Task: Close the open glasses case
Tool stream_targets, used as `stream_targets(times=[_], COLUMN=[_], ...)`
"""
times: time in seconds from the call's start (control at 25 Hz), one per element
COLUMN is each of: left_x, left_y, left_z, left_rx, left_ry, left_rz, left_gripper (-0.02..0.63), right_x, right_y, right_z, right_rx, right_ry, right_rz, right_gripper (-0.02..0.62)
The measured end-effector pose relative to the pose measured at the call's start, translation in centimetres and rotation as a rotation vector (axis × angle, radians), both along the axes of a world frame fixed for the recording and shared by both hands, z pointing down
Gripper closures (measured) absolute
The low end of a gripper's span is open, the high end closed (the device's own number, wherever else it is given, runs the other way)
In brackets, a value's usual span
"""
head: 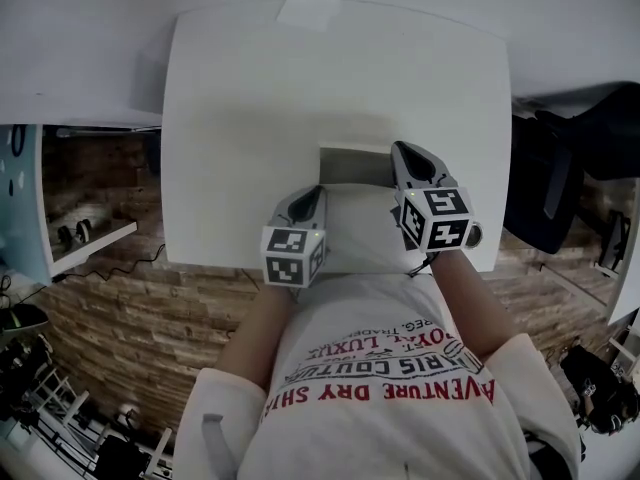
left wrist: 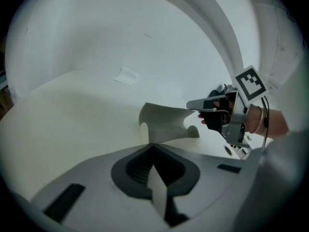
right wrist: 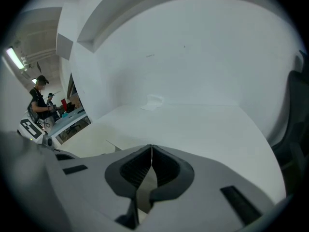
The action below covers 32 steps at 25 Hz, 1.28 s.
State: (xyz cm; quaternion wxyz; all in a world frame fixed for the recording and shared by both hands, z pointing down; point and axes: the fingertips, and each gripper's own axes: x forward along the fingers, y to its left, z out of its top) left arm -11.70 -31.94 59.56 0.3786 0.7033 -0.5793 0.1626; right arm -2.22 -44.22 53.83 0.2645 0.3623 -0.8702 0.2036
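Count: one glasses case (head: 365,233), open, w/ its one lid (head: 352,165) standing up along the far side. Two grippers, one in each of your hands. One white table (head: 240,108). One paper patch (head: 310,4) at the table's far edge, well apart from everything else.

Arms: your L forearm (head: 255,333) and R forearm (head: 468,293) both reach fwd from your chest to the table's near edge. You hold the L gripper (head: 318,192) at the case's left end, nose pointing fwd and a bit to the right. Its marker cube (head: 293,256) hangs over the near edge. You hold the R gripper (head: 398,148) at the case's right end, further fwd than the L, w/ its tip just beside the lid's right end. From the head view I can't tell if it touches the lid.

Jaws: in its own view the L gripper (left wrist: 153,148) has its pads pressed together at the tip. The R gripper (right wrist: 151,149) is the same, closed tip to tip w/ nothing btw the pads.

Case vs claws: seen from the L gripper, the glasses case (left wrist: 164,122) rises just ahead of the closed tips, slightly right, w/ your R gripper (left wrist: 189,105) at its far right end. Straight ahead of the R gripper there's bare tabletop and the paper patch (right wrist: 154,100).
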Motion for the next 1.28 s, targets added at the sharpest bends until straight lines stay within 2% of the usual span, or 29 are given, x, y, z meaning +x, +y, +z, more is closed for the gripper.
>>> stream_targets(times=[0.16,0.32,0.76,0.96,1.16,1.28], left_x=[0.0,0.0,-0.3,-0.3,-0.3,0.2], left_y=[0.0,0.0,-0.1,-0.1,0.0,0.1], left_z=[-0.1,-0.1,-0.1,-0.1,-0.1,-0.1], left_rx=[0.002,0.007,0.015,0.017,0.011,0.008], left_ry=[0.001,-0.019,-0.036,-0.041,-0.028,-0.038], left_rz=[0.000,0.000,0.011,0.024,0.025,0.054], left_gripper=[0.601,0.601,0.601,0.601,0.601,0.601], right_x=[-0.2,-0.4,0.0,0.2,0.4,0.7], right_y=[0.3,1.0,2.9,4.0,5.0,5.3], right_z=[0.3,0.8,1.3,1.5,2.0,2.1], right_rx=[-0.012,-0.046,-0.024,0.036,0.045,0.051], right_ry=[0.016,-0.018,-0.026,0.003,0.001,-0.003], right_rz=[-0.021,-0.015,0.012,-0.003,0.009,0.007], right_gripper=[0.583,0.583,0.583,0.583,0.583,0.583])
